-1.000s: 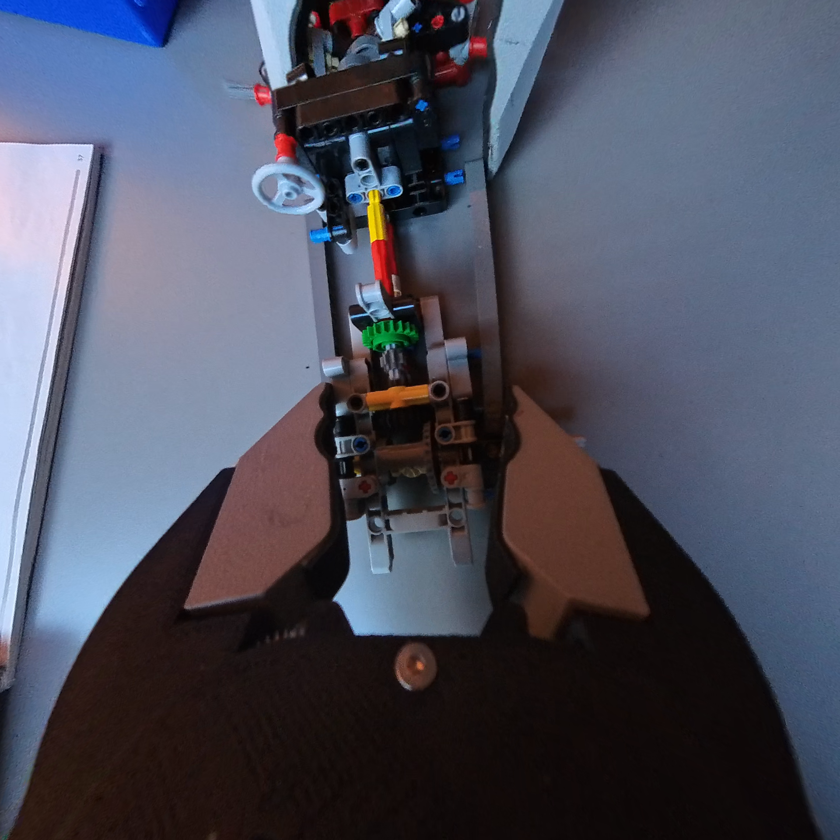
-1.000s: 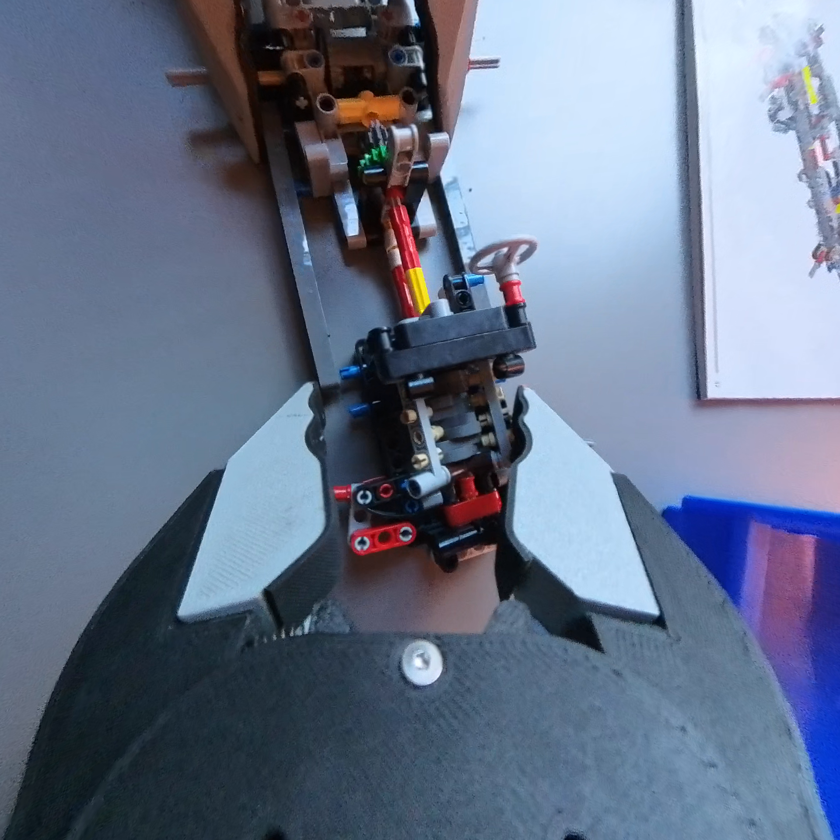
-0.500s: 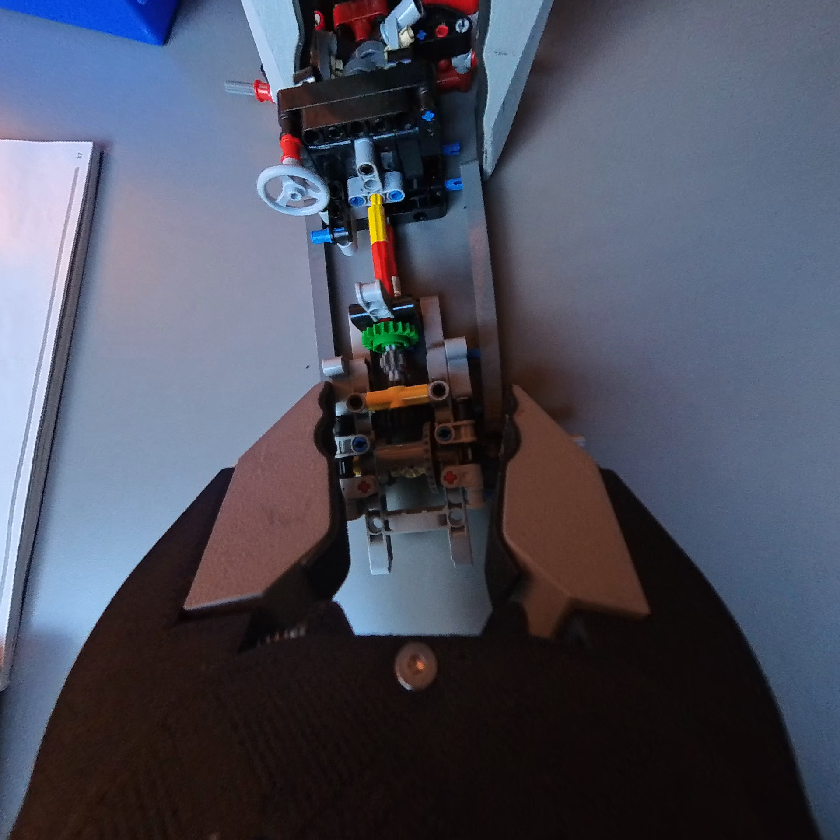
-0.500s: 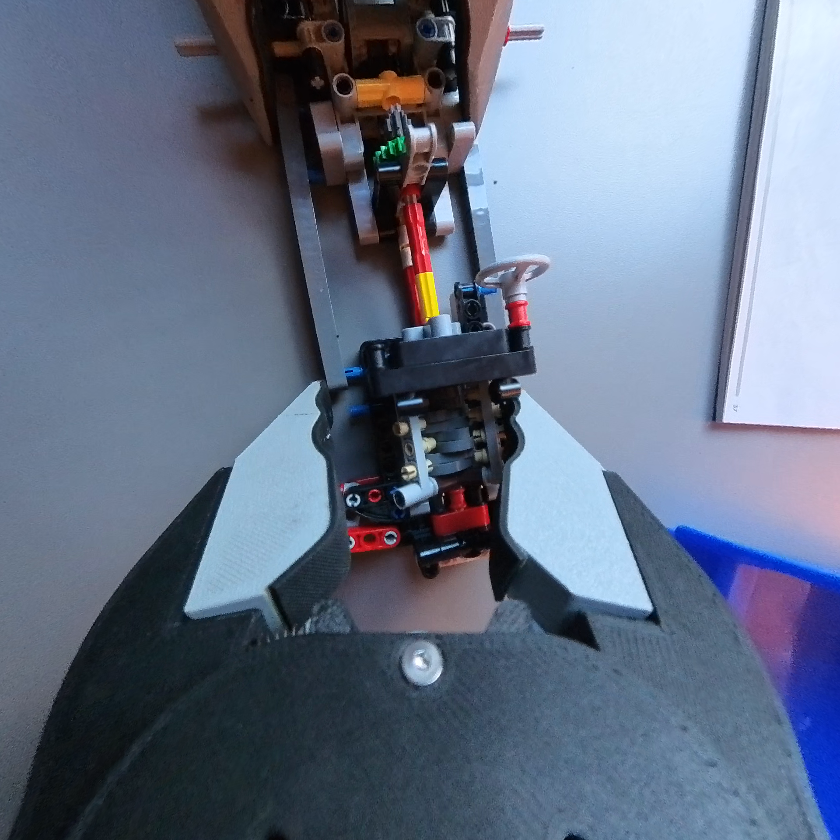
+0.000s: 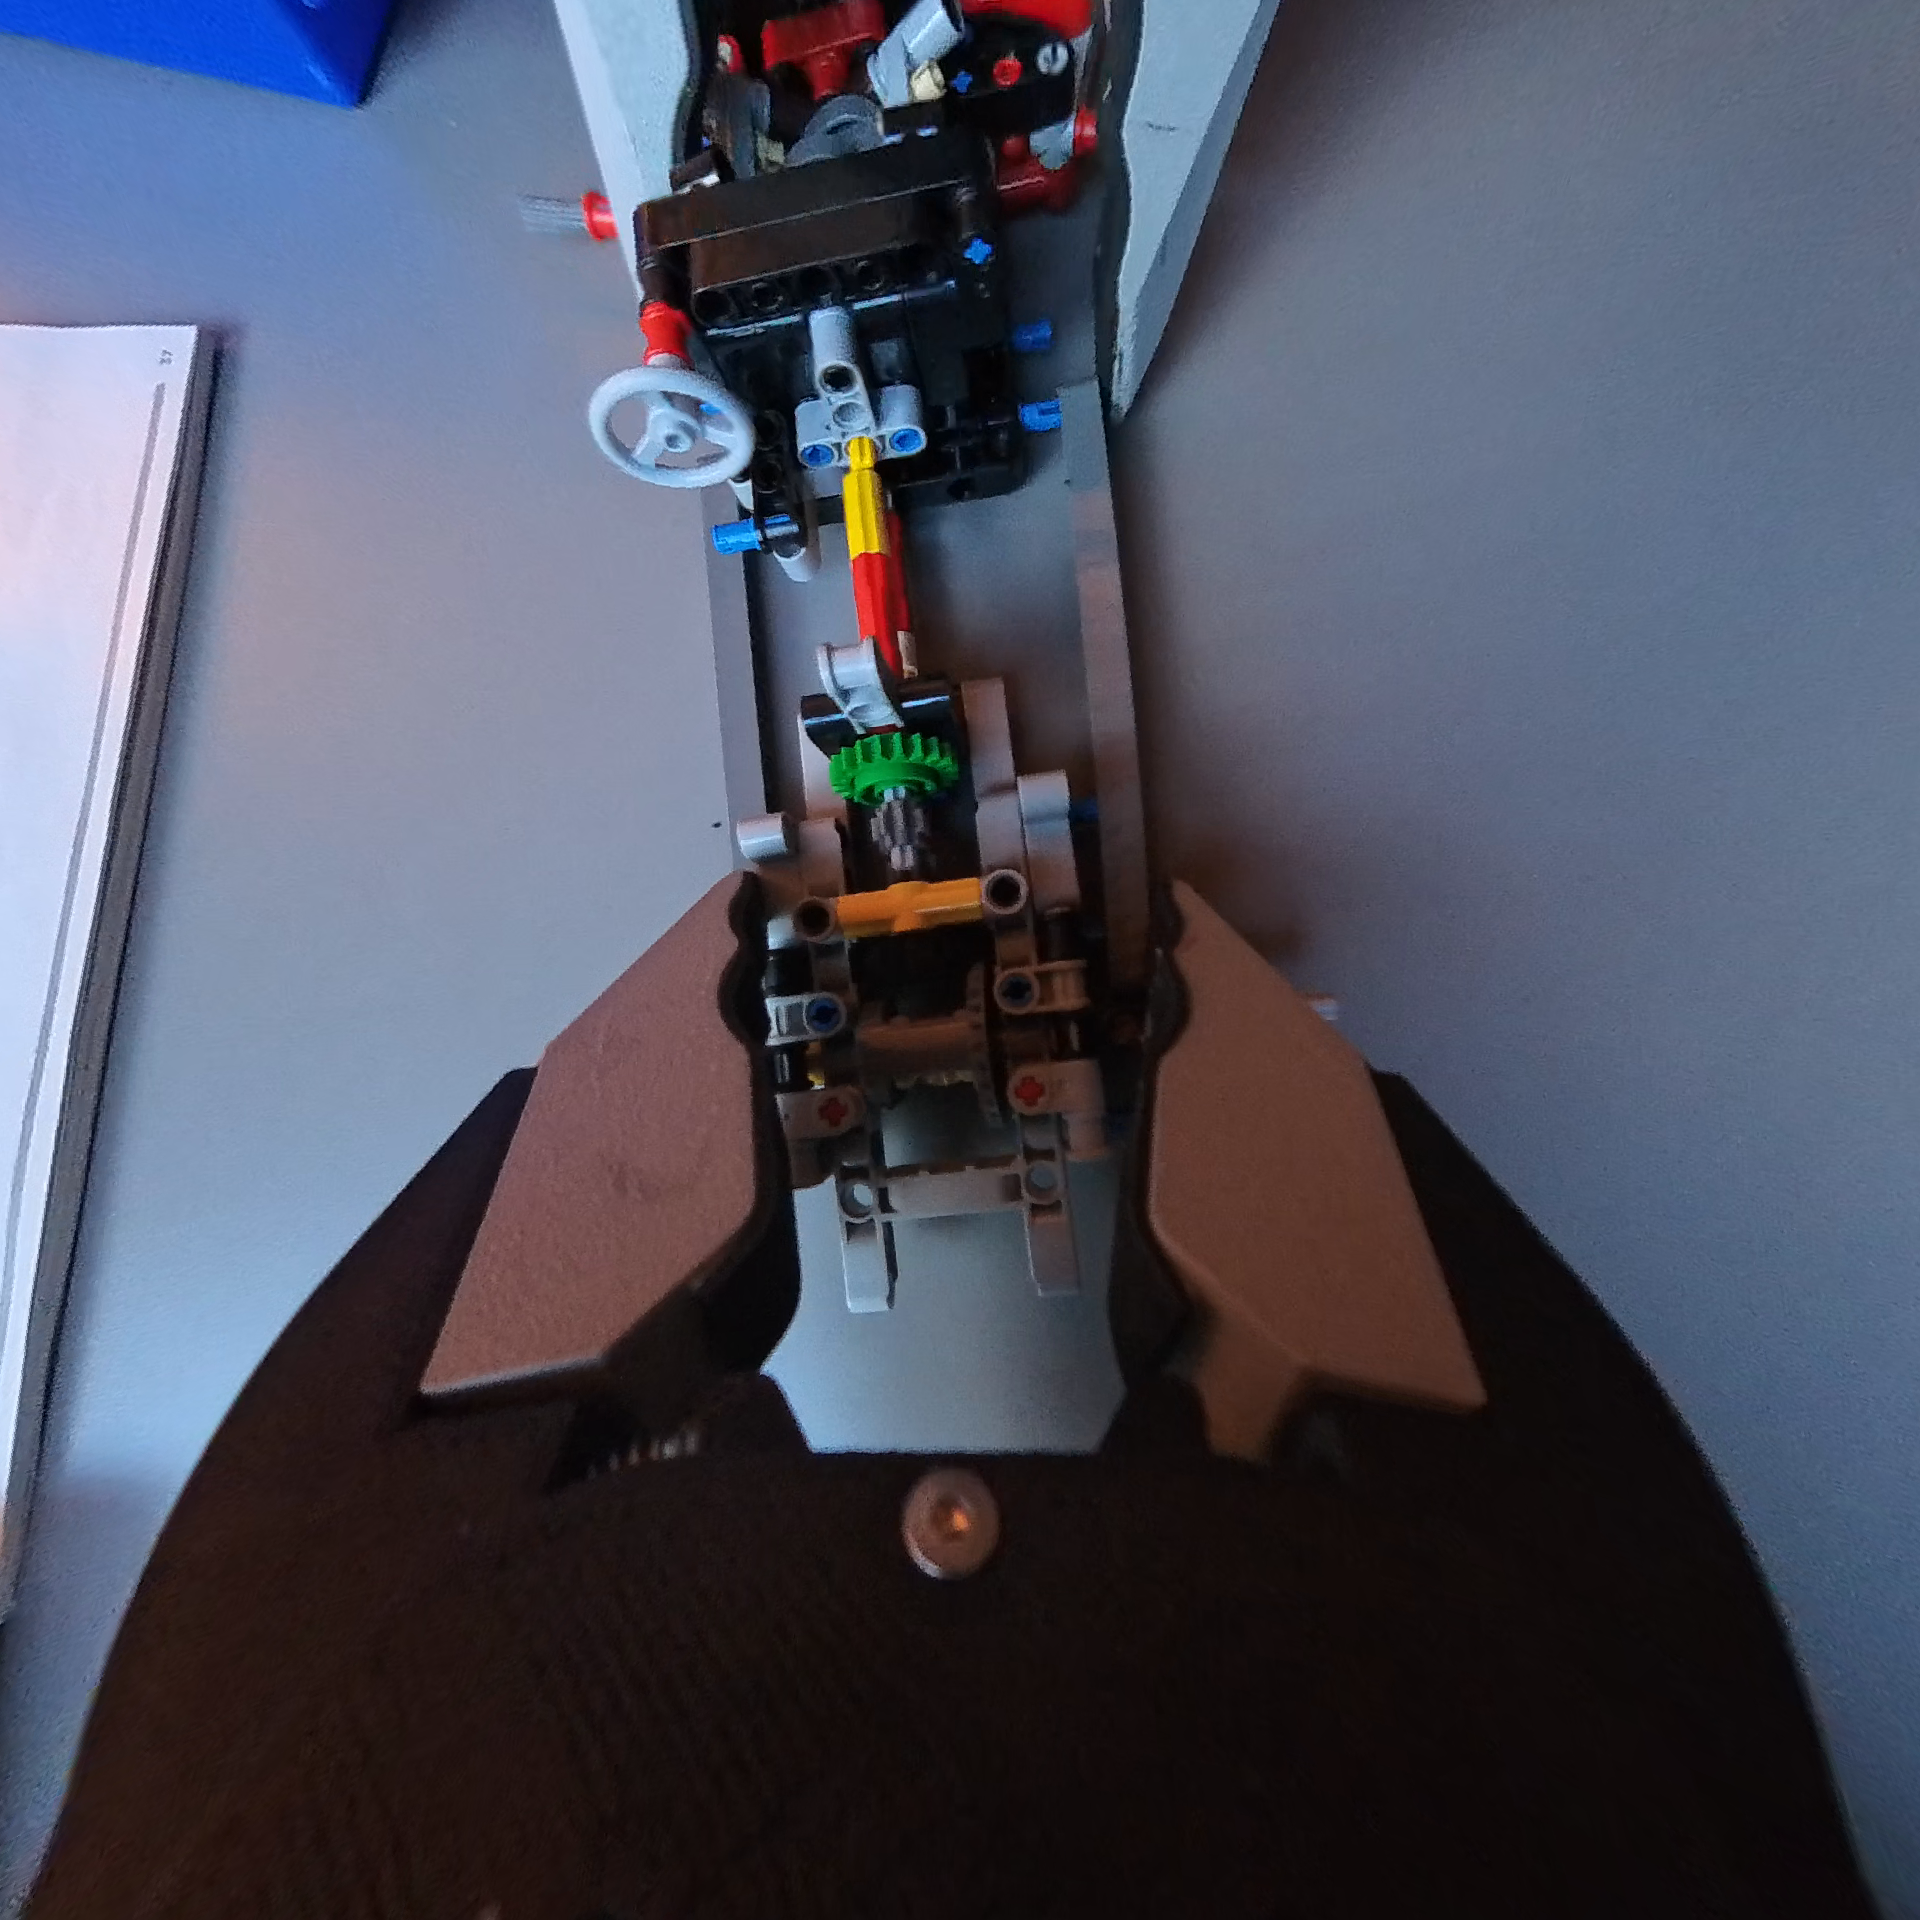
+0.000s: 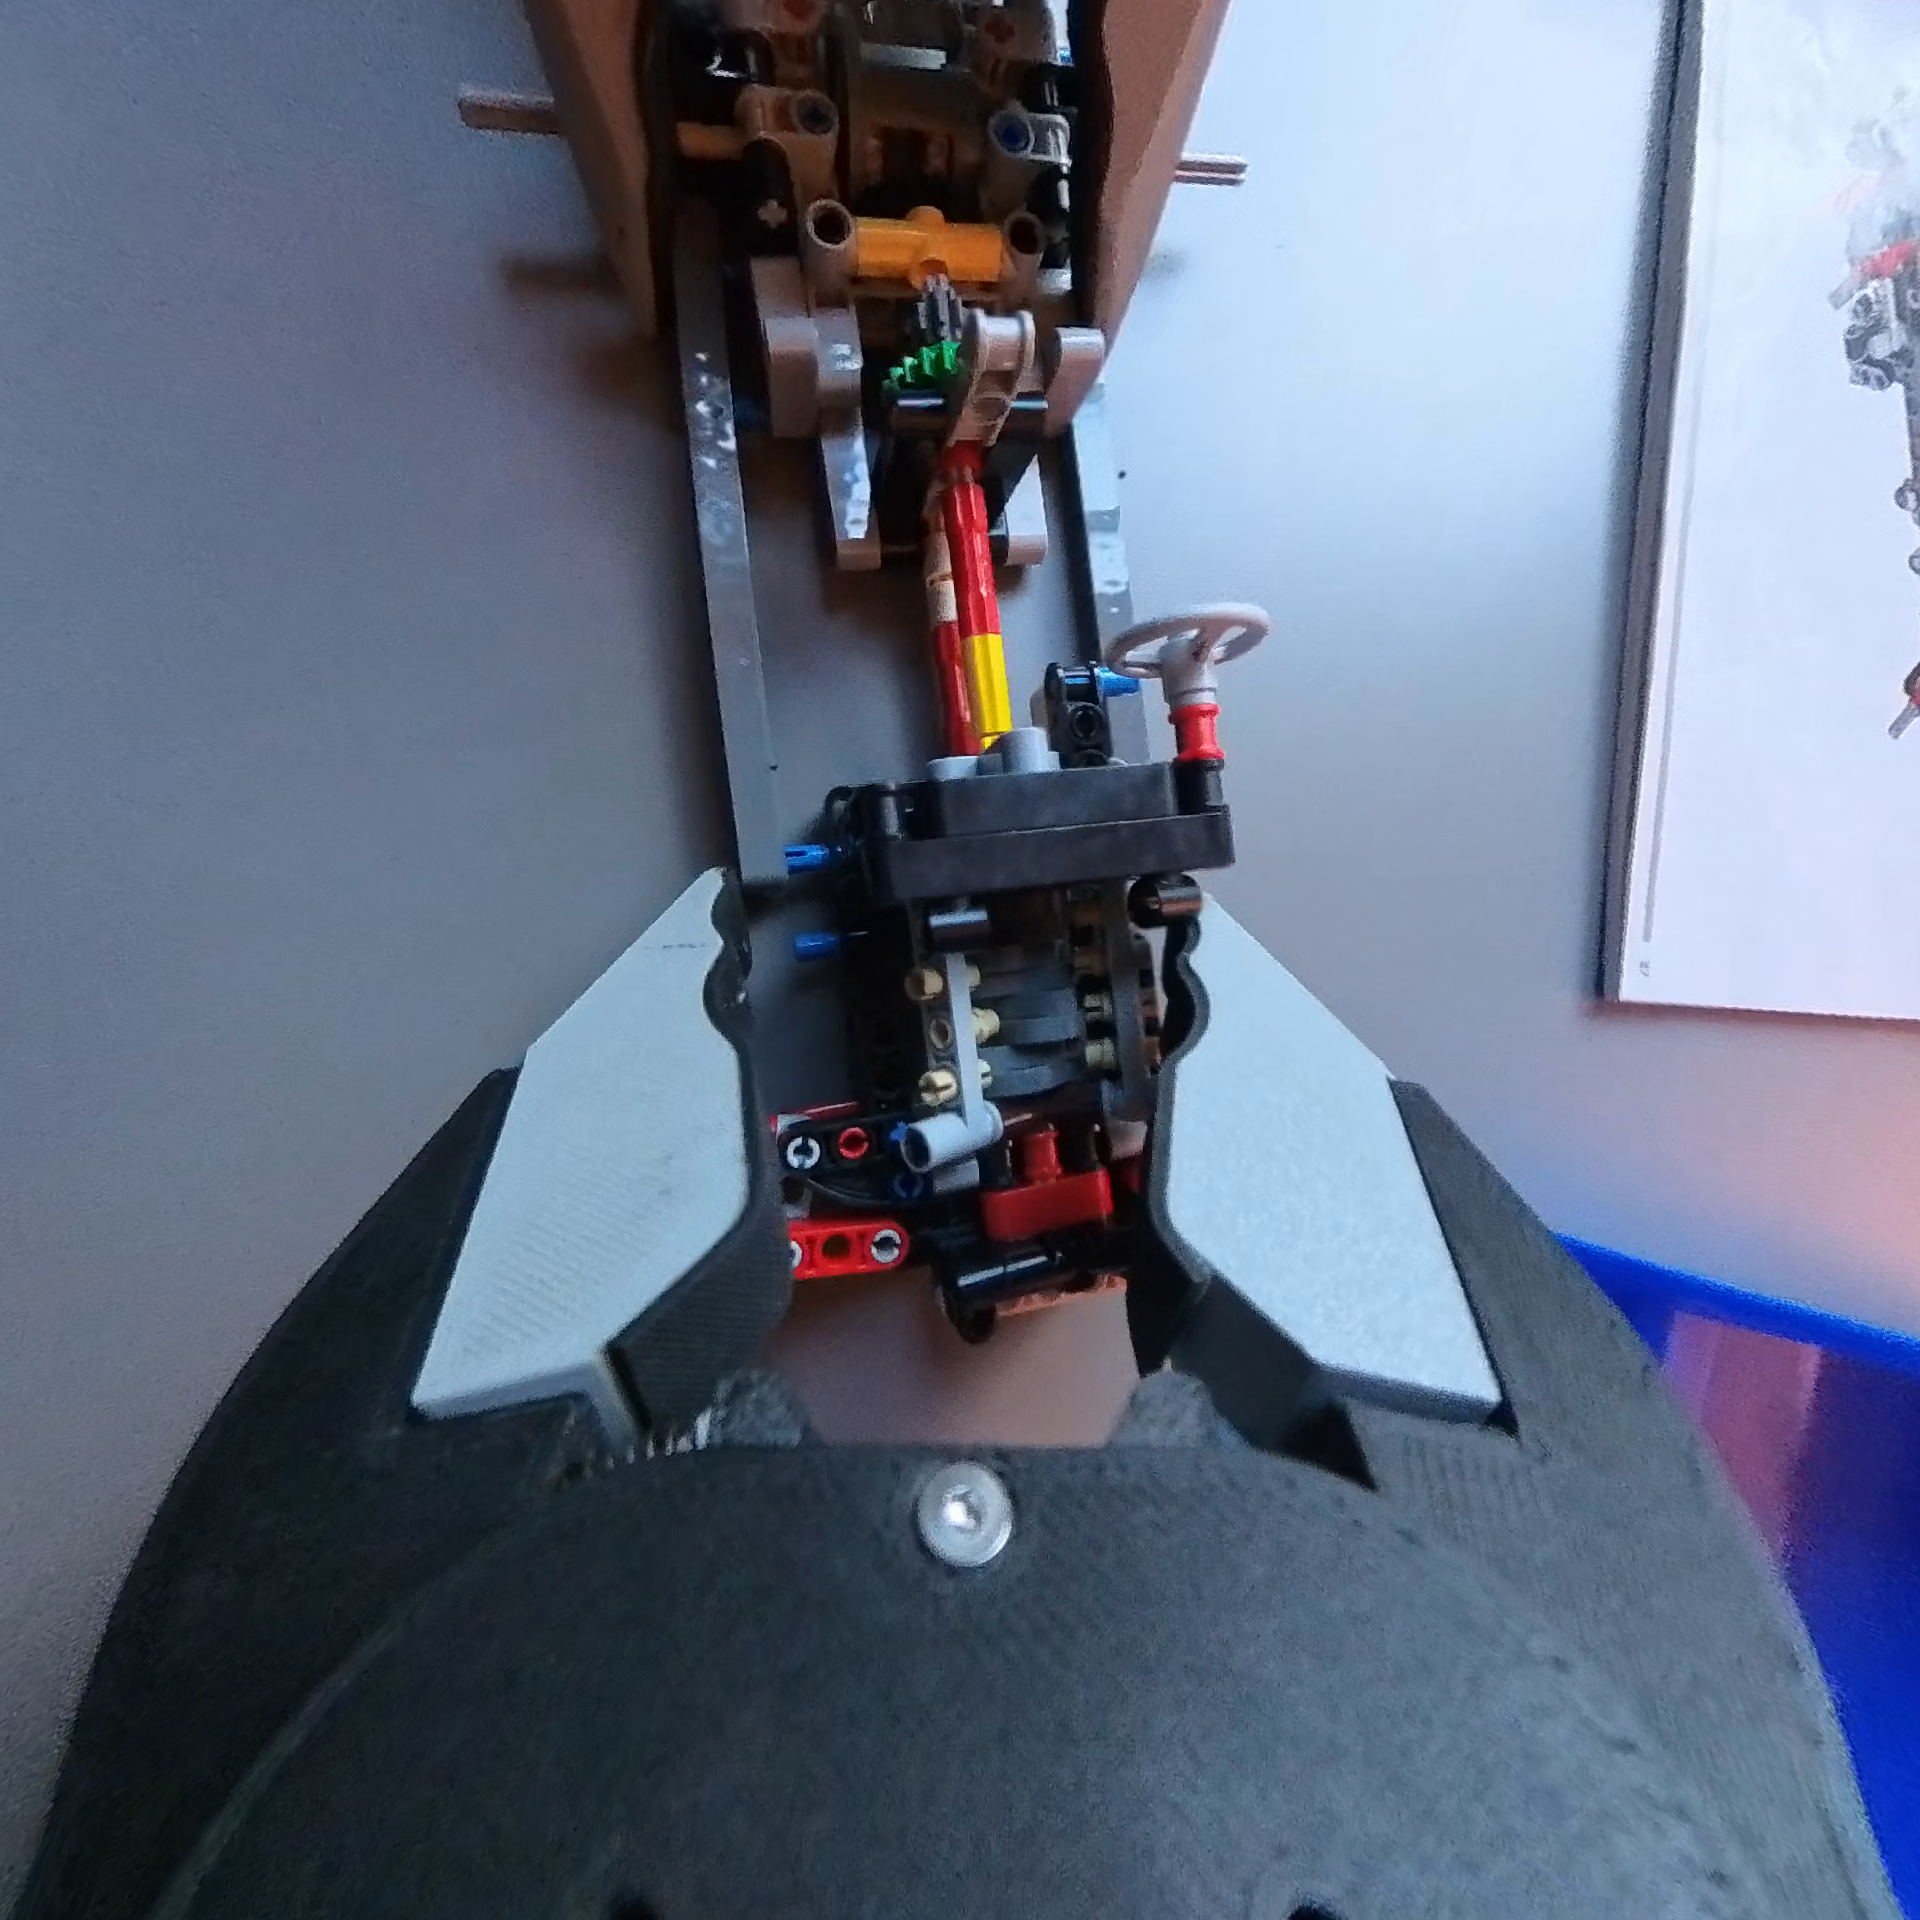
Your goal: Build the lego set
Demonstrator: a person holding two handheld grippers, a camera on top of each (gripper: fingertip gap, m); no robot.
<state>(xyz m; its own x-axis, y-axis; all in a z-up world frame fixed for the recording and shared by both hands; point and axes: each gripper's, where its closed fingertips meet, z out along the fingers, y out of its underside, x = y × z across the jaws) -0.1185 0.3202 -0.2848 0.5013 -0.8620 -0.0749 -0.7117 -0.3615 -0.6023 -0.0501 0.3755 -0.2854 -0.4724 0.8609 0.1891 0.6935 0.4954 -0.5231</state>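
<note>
A long toy-brick chassis [image 5: 1103,623] lies on the grey table [image 5: 1558,623]. It has a red and yellow shaft [image 5: 871,561], a green gear [image 5: 894,764] and a white steering wheel [image 5: 670,426]. My left gripper [image 5: 956,904] is shut on its axle end, with both brown pads against the sides by the orange connector [image 5: 909,906]. My right gripper [image 6: 956,904] straddles the other end, around the black engine block [image 6: 1049,831]. Its right pad [image 6: 1169,1029] lies against the block. Its left pad [image 6: 743,1039] stands a little apart, so it is open.
A white instruction booklet [image 5: 83,831] lies beside the chassis and also shows in the right wrist view [image 6: 1818,520]. A blue bin [image 6: 1818,1455] stands close to my right gripper and shows at the far corner in the left wrist view [image 5: 208,42]. The tips of one gripper are about 10 cm away from the tips of the other.
My right gripper's jaws narrowed around the engine end, then widened a little again, while that gripper swung slightly. My left gripper kept its hold and the chassis barely moved.
</note>
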